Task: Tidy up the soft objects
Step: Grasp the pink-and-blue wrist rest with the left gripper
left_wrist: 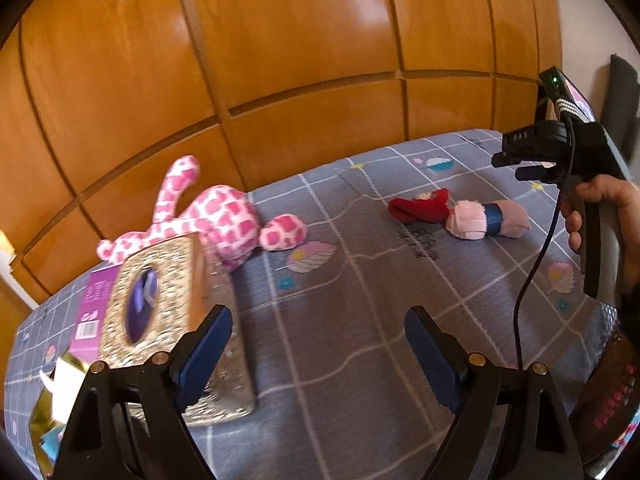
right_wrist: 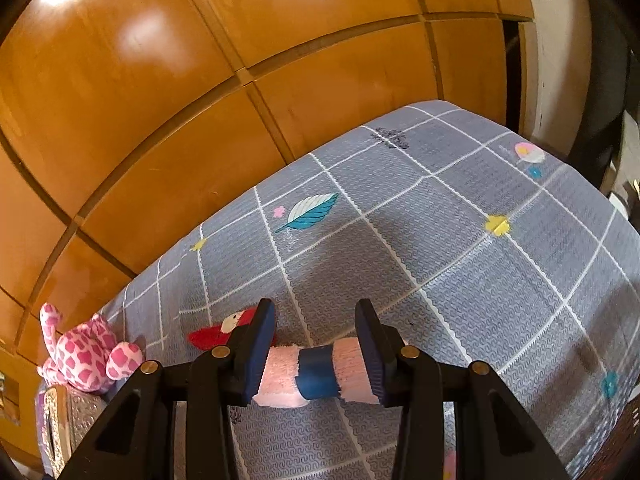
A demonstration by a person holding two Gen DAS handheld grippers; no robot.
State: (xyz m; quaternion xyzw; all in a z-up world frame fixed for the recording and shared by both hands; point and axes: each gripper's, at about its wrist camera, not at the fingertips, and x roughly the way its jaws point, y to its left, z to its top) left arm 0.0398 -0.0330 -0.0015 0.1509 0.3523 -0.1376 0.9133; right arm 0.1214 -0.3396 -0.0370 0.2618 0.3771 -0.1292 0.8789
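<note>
A rolled pink cloth with a blue band (left_wrist: 486,219) (right_wrist: 316,374) lies on the grey patterned bed cover (left_wrist: 360,320), beside a small red plush doll (left_wrist: 424,206) (right_wrist: 224,330). A pink-spotted plush giraffe (left_wrist: 216,216) (right_wrist: 86,354) lies at the back left against the wooden wall. My right gripper (right_wrist: 316,344) hovers above the rolled cloth, jaws open on either side of it, not touching. It also shows from the side in the left wrist view (left_wrist: 516,164). My left gripper (left_wrist: 318,354) is open and empty over the bed cover.
A glittery gold tissue box (left_wrist: 160,300) (right_wrist: 56,428) leans on a purple box (left_wrist: 94,304) at the left. Gold wrapping (left_wrist: 52,400) lies at the lower left. Wooden wall panels (left_wrist: 280,60) run behind the bed. A dark patterned item (left_wrist: 612,392) is at the right edge.
</note>
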